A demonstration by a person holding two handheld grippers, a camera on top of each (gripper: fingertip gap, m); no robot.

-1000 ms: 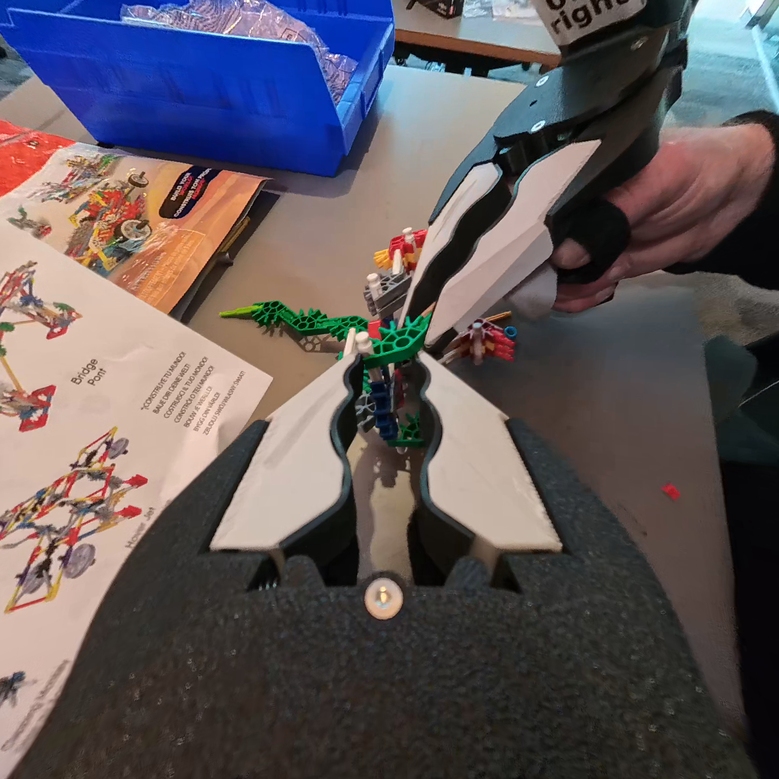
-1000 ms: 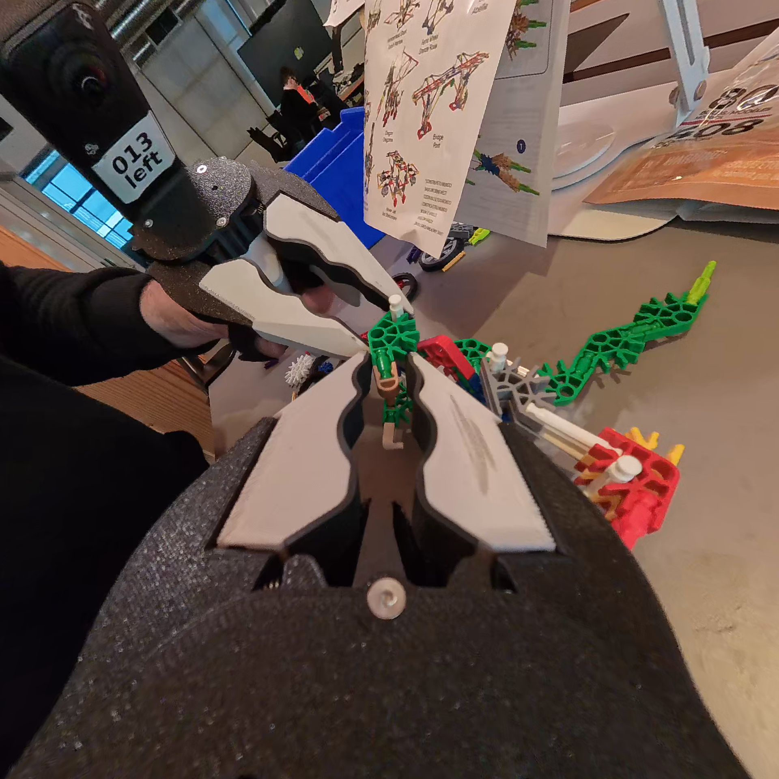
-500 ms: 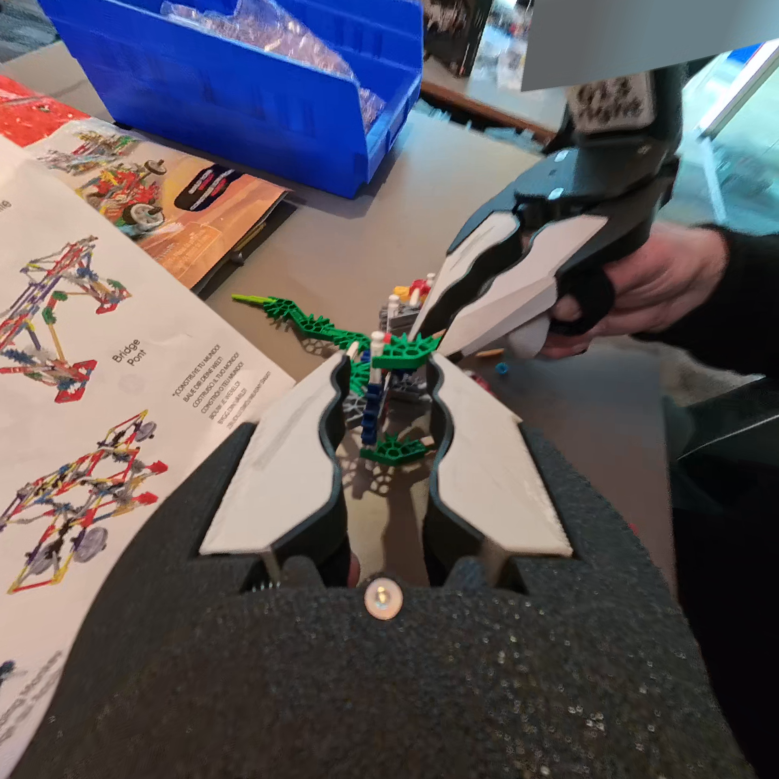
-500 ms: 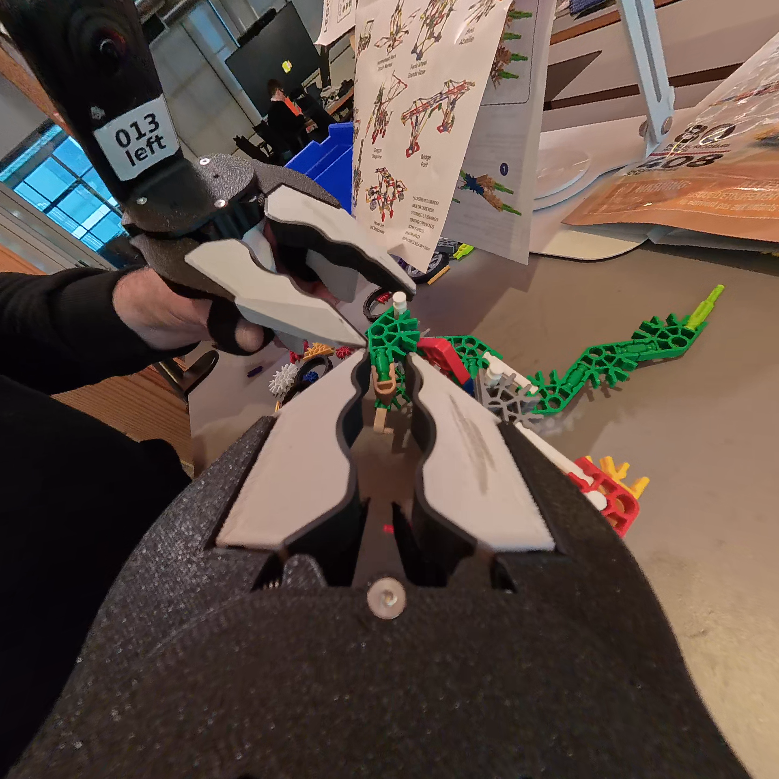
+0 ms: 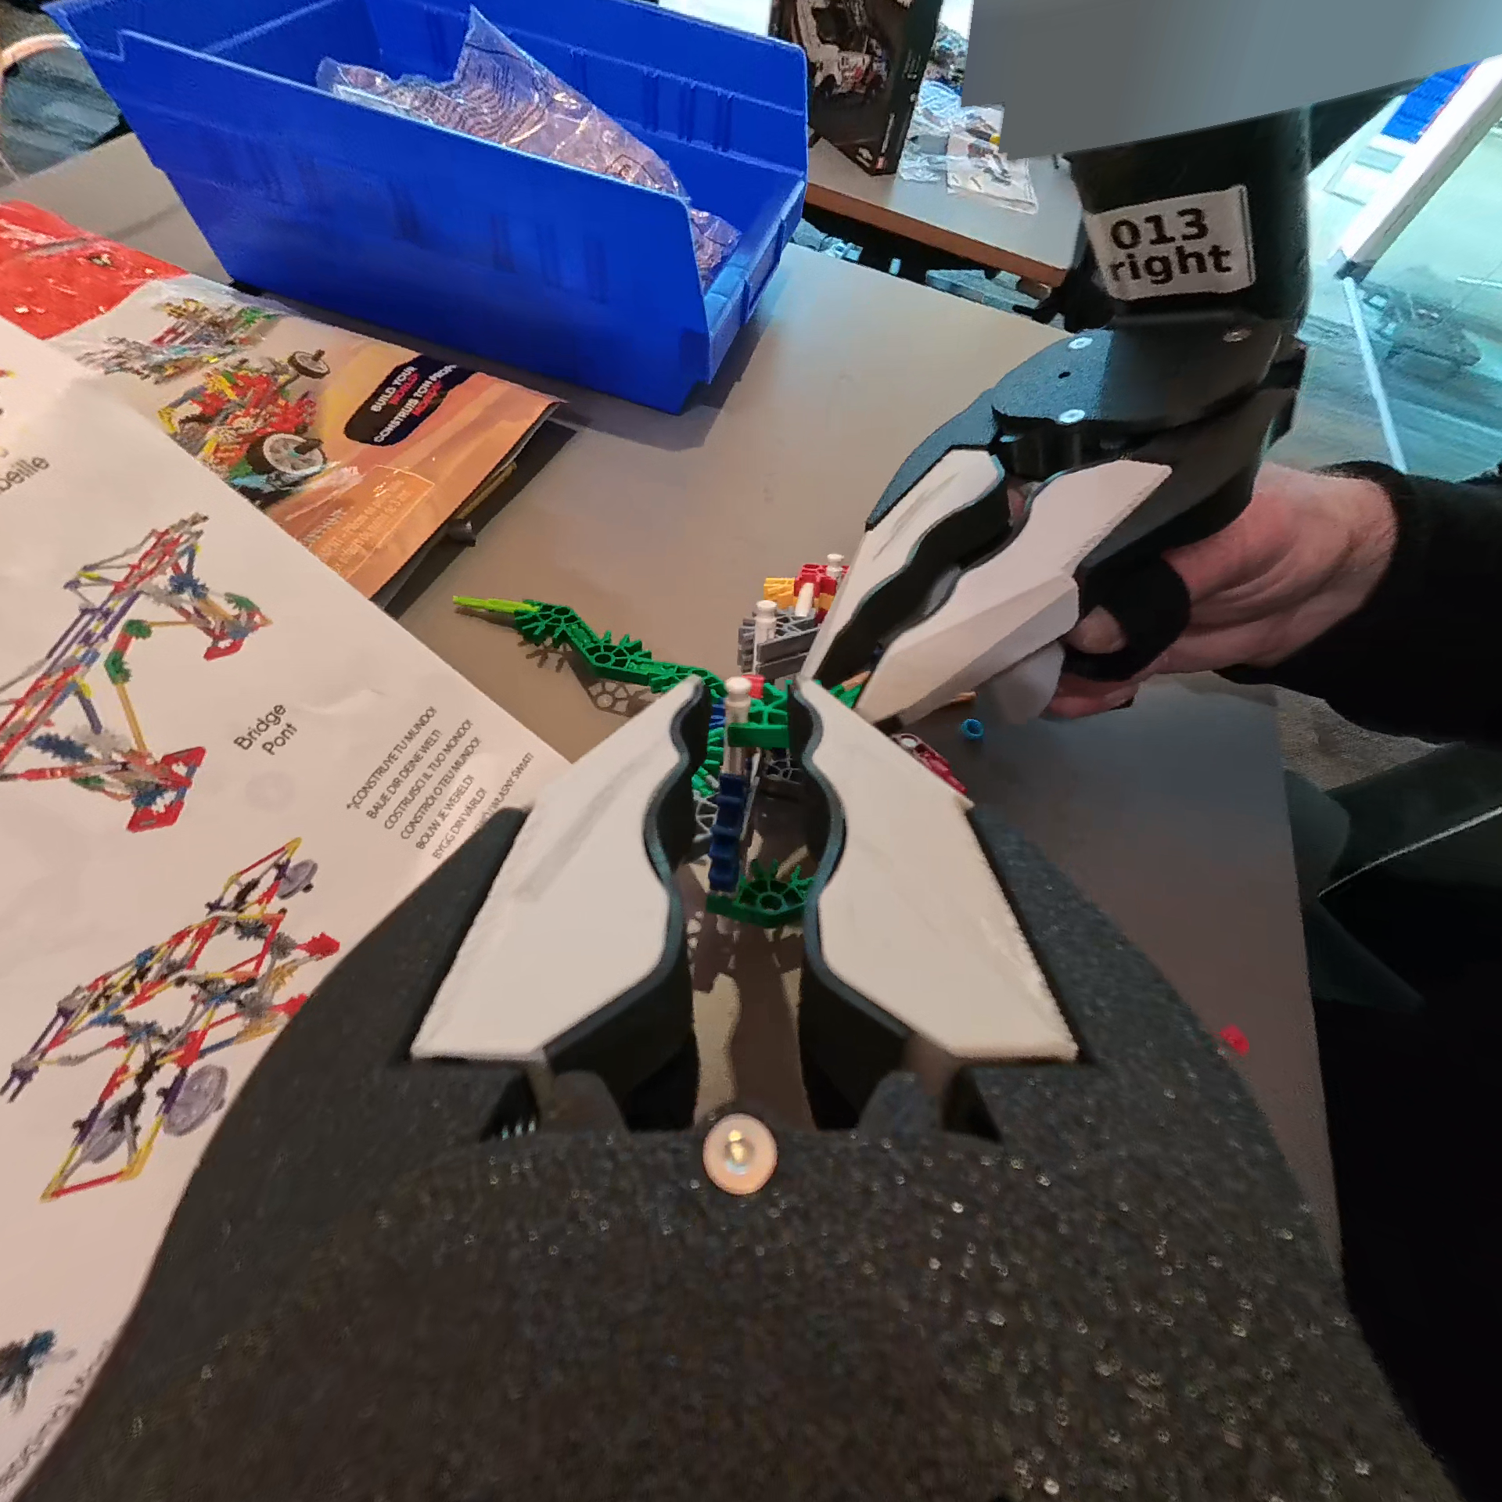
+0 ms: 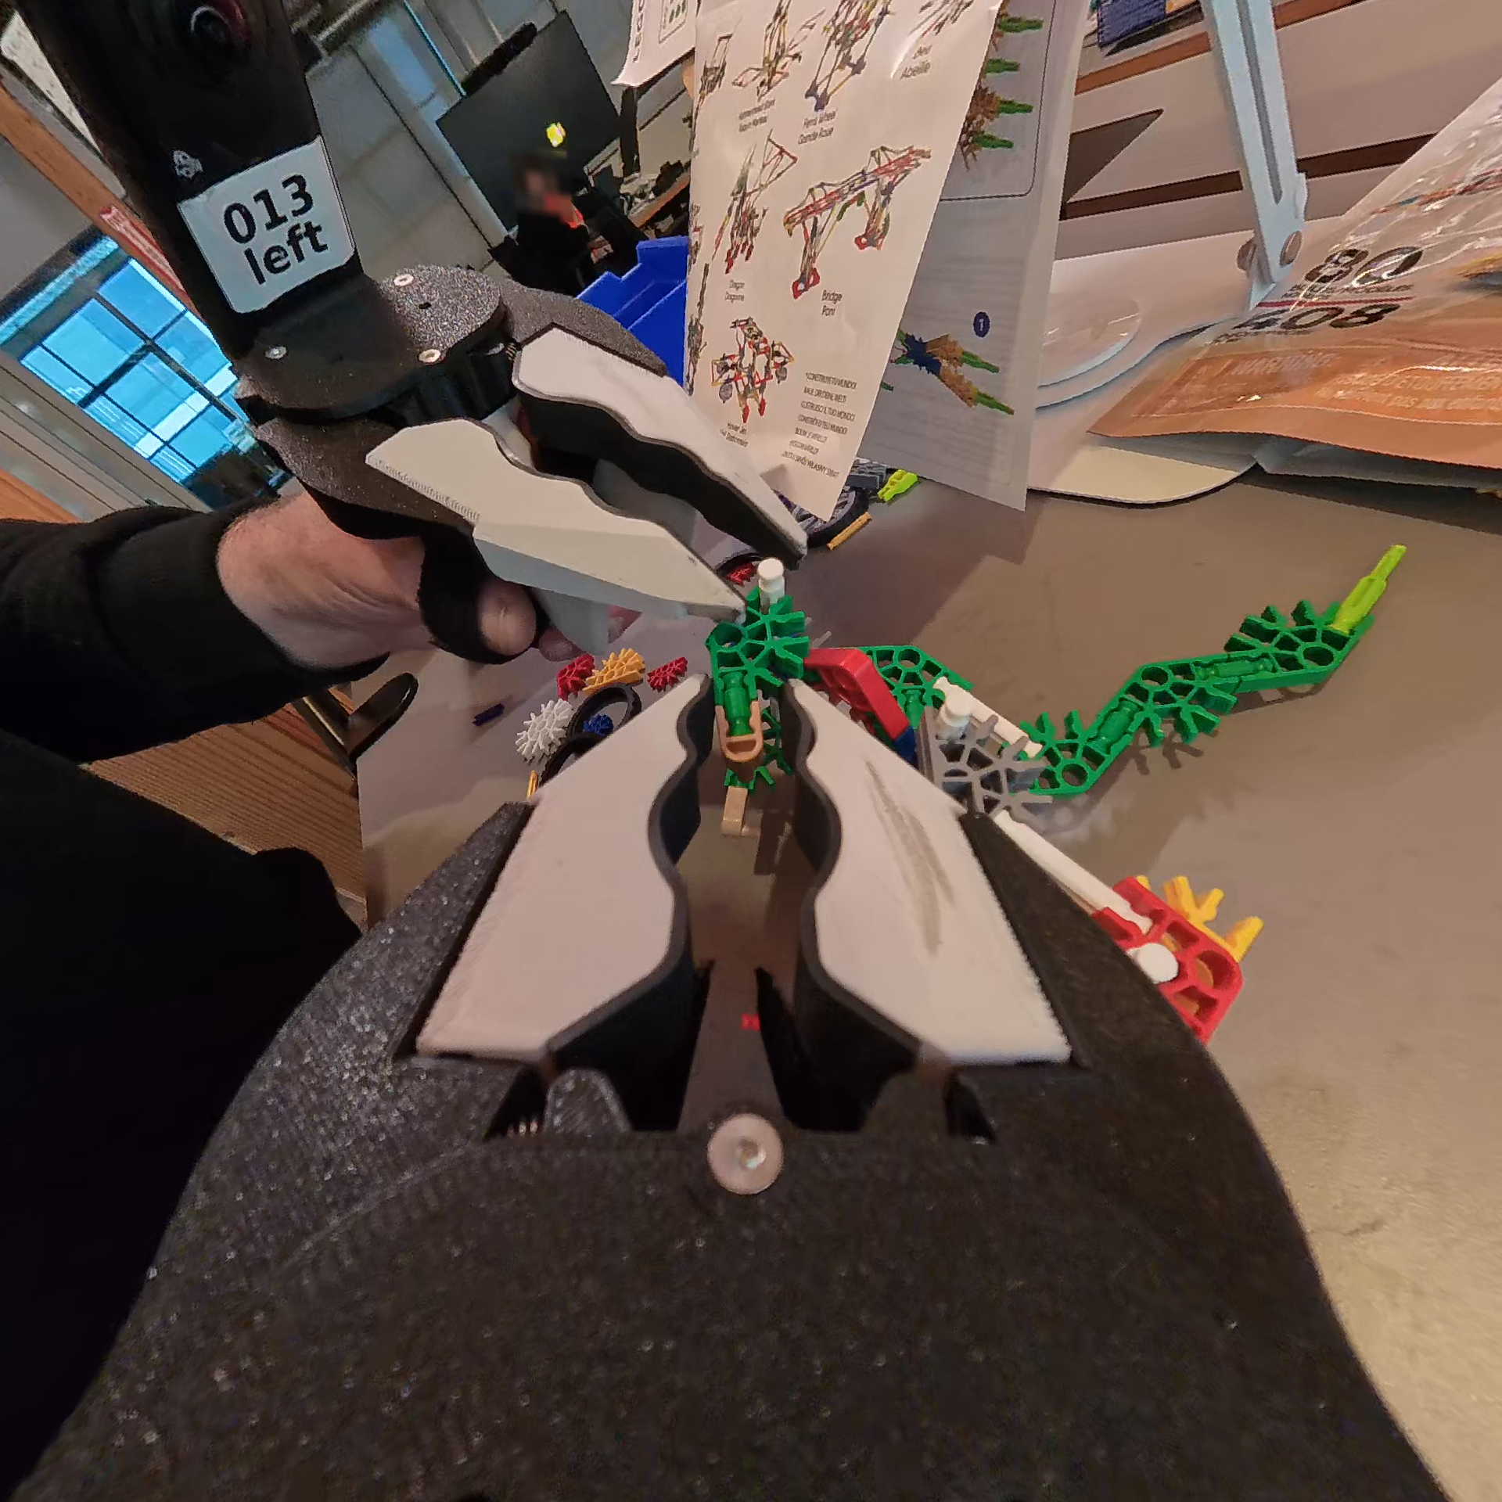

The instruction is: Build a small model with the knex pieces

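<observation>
Nearest in the left wrist view, the left gripper (image 5: 748,699) was seen closed around part of a multicoloured plastic rod-and-connector toy model (image 5: 744,780): a white rod (image 5: 735,715) with a blue piece beneath it stood upright between the fingertips, and a green fan-shaped connector (image 5: 760,894) lay lower down between the fingers. Whether the pads actually pressed on the rod could not be told for certain, but the tips were drawn close on either side of it. In the right wrist view, the right gripper (image 6: 752,691) was likewise narrowed around a green connector with a tan clip (image 6: 741,735) hanging below it, the fingertips just beside that piece on both sides. The two grippers met at the same model from opposite sides, their tips nearly touching. Each was held by a hand (image 5: 1268,585) in a black sleeve.

The model rested on a grey tabletop (image 5: 1097,853). A long green zigzag tail of connectors (image 6: 1178,691) was stretched away from it, and a red and yellow connector cluster (image 6: 1178,959) was attached by white rods. Loose small connectors (image 6: 601,683) were scattered near the left gripper.

Farther off, a white printed instruction sheet (image 5: 203,772) was spread at the left, an orange printed bag (image 5: 366,455) beyond it, and a blue plastic bin (image 5: 455,211) holding clear plastic bags (image 5: 553,122) stood behind.
</observation>
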